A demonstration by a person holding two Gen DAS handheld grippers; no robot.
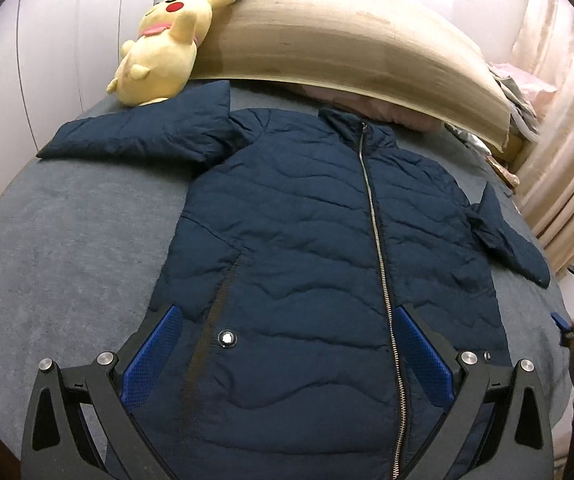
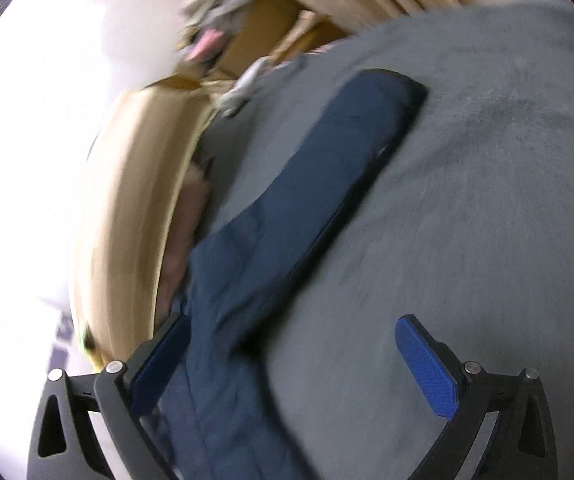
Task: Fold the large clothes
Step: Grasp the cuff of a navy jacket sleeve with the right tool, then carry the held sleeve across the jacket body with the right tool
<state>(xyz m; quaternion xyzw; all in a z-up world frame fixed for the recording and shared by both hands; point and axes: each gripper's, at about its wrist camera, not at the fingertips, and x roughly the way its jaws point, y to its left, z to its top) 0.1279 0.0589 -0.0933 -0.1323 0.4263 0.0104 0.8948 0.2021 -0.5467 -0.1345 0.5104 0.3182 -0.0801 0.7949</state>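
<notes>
a dark navy quilted zip-up jacket [image 1: 311,248] lies flat on the grey bedspread [image 1: 79,232], hem cut off below. left gripper [image 1: 287,344] and right gripper [image 2: 291,360] both hover spread apart; the right view is motion-blurred, showing one sleeve [image 2: 327,168].

- My left gripper [image 1: 287,344]: black angular frame, triangular cut-outs in the outer links, round silver pivot screws.
- Its fingers [image 1: 155,354]: flat pads faced in textured blue, black-backed.
- My right gripper [image 2: 293,360]: same black linkage, silver screw heads, triangular openings.
- Its pads [image 2: 427,372]: dimpled blue surface, rounded tips.
</notes>
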